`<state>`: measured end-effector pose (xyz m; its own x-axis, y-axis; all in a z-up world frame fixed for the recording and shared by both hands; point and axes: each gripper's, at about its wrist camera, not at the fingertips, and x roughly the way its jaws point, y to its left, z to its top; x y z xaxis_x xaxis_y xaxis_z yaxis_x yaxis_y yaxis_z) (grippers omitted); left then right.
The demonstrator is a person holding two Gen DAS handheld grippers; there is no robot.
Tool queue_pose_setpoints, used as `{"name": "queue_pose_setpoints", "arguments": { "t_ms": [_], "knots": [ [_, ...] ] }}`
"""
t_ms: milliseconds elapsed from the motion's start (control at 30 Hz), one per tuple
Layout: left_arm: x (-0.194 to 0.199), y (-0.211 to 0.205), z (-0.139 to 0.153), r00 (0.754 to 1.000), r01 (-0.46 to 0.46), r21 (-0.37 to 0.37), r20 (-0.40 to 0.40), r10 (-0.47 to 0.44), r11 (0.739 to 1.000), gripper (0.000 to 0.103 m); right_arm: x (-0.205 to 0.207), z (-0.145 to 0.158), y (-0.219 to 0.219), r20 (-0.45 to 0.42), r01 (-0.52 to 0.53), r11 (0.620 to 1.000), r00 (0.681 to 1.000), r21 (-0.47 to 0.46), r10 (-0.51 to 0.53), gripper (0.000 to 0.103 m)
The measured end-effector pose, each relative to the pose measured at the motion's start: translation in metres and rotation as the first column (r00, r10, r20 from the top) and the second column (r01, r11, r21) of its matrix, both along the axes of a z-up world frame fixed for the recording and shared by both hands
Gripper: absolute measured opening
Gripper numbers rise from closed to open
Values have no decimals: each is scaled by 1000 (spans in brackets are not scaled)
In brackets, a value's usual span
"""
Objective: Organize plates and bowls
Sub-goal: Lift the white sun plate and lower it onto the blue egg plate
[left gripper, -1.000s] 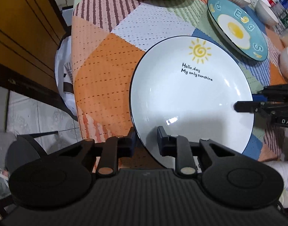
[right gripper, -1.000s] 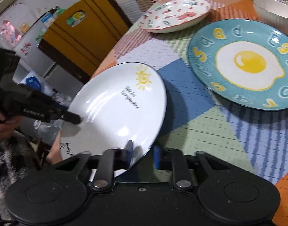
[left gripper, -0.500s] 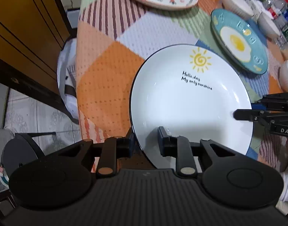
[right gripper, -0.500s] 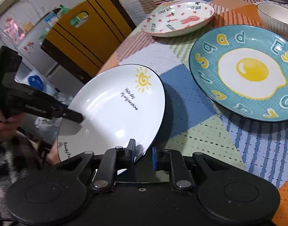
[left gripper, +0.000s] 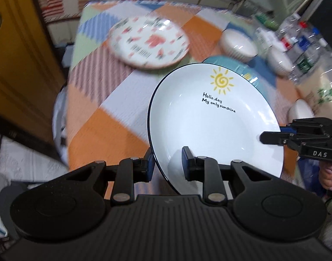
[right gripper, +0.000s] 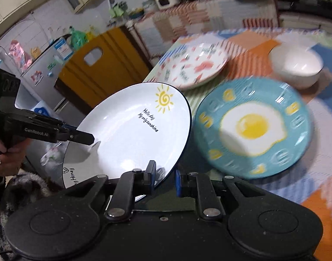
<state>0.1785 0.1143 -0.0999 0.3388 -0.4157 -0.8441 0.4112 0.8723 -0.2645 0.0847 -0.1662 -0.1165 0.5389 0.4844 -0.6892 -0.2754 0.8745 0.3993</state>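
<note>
A white sun plate (left gripper: 211,121) with a yellow sun and black writing is held up off the table, tilted; it also shows in the right wrist view (right gripper: 135,134). My left gripper (left gripper: 167,165) is shut on its near rim. My right gripper (right gripper: 164,178) is shut on the opposite rim and shows in the left wrist view (left gripper: 272,138) at the plate's right edge. A teal egg plate (right gripper: 252,126) lies on the table right of it. A pink-patterned plate (left gripper: 148,41) lies farther back, seen also in the right wrist view (right gripper: 194,65).
White bowls (left gripper: 239,45) (left gripper: 280,59) (left gripper: 300,113) stand along the table's right side, one in the right wrist view (right gripper: 296,64). Bottles (left gripper: 305,41) crowd the far right. A patchwork tablecloth (left gripper: 105,117) covers the table. A yellow cabinet (left gripper: 18,65) stands left.
Both grippers have lifted the sun plate higher and carried it forward over the table toward the teal egg plate. The views have tipped up, with motion blur.
</note>
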Motion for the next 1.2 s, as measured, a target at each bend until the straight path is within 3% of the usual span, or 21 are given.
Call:
{"name": "queue_pose_setpoints", "arguments": {
  "t_ms": [167,400,667,1200],
  "knots": [
    [23,-34,10,999,26,-13,38,-26,1000,23,4,17,-27,27,58,998,998,-7,-57,22],
    [50,-79,6,997,74,-4,17,-74,997,23,18,23,-64,35,112,993,993,-44,-111,22],
    [74,-114,-26,995,91,-22,-29,-92,996,26,40,0,-95,-26,158,985,987,-67,-160,22],
    [93,-145,-62,990,108,89,-103,-98,990,26,72,-37,-113,-143,178,980,972,-84,-189,22]
  ]
}}
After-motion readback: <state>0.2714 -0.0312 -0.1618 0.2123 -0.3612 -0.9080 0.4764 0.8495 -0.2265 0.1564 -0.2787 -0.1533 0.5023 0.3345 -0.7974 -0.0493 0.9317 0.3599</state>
